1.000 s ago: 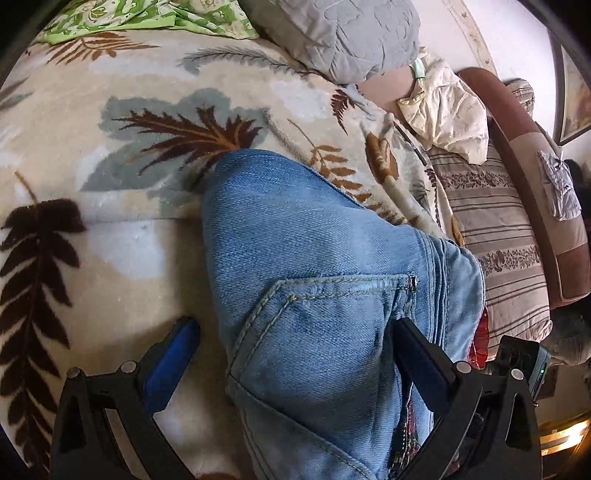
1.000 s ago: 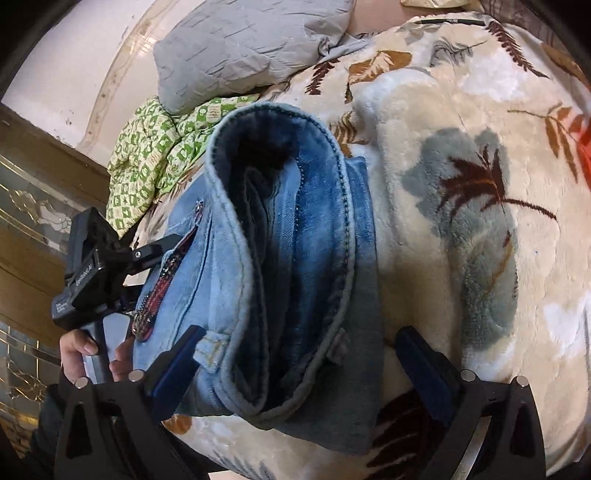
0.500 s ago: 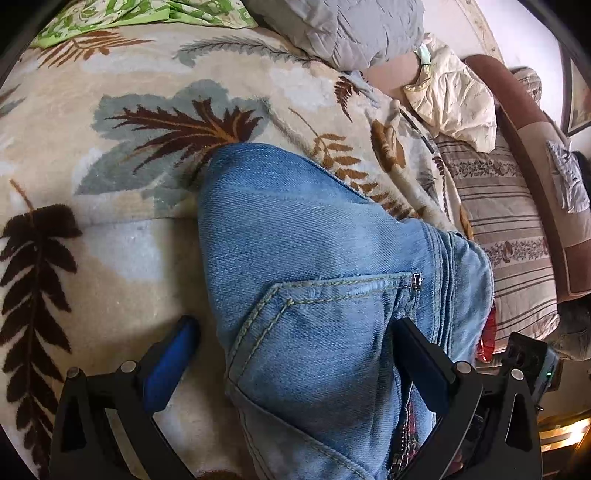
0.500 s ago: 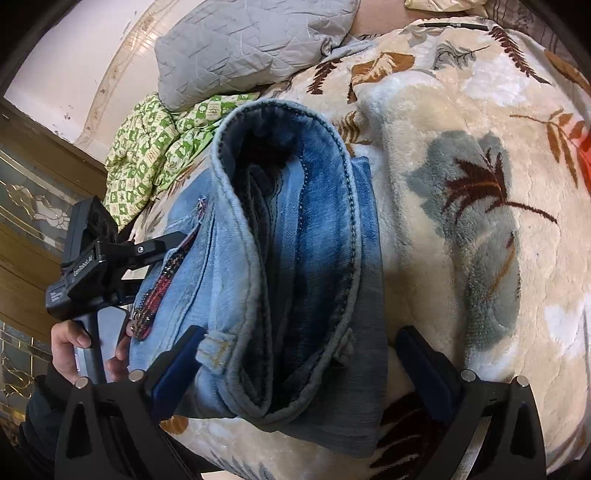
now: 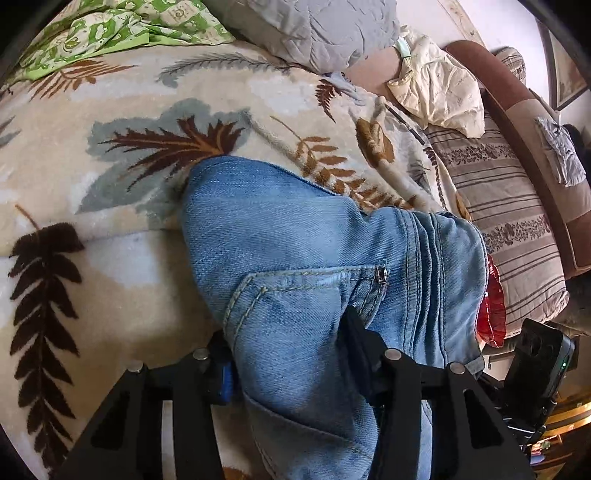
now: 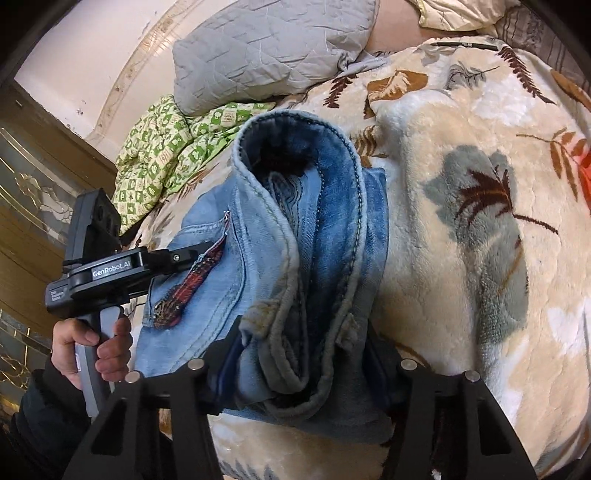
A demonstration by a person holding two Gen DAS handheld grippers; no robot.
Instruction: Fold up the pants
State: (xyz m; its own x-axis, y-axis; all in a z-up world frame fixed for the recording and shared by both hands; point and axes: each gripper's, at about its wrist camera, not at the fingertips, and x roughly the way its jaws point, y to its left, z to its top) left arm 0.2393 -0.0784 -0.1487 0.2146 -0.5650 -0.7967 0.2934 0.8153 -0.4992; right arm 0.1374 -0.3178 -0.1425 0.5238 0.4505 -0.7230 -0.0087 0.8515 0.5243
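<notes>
Denim fills your left wrist view: the blue jeans [image 5: 295, 258] lie bunched on the leaf-patterned fleece blanket [image 5: 110, 184], back pocket facing up. Your left gripper [image 5: 291, 354] has the pocket end between its fingers, and the jaws are closing on it; the fabric already bulges out between the pads, so they look to be pressing it. Beyond the jeans sit a grey pillow [image 5: 317, 33] and a striped cushion [image 5: 506, 221].

From your right wrist view, the jeans [image 6: 306, 258] show their folded edge, several layers of waistband and hem stacked and curling upward. Your right gripper [image 6: 303, 354] straddles that thick bundle at its near end, jaws closing, with the pads pressed against the outer layers on both sides. Off to the left, your other hand [image 6: 92, 343] holds the left tool against the pocket side.

You seem to be taking hold of both near corners for the next fold. I judge the following move needs both grips firm through every layer, then an even lift and carry across, so the stack does not slide apart.
</notes>
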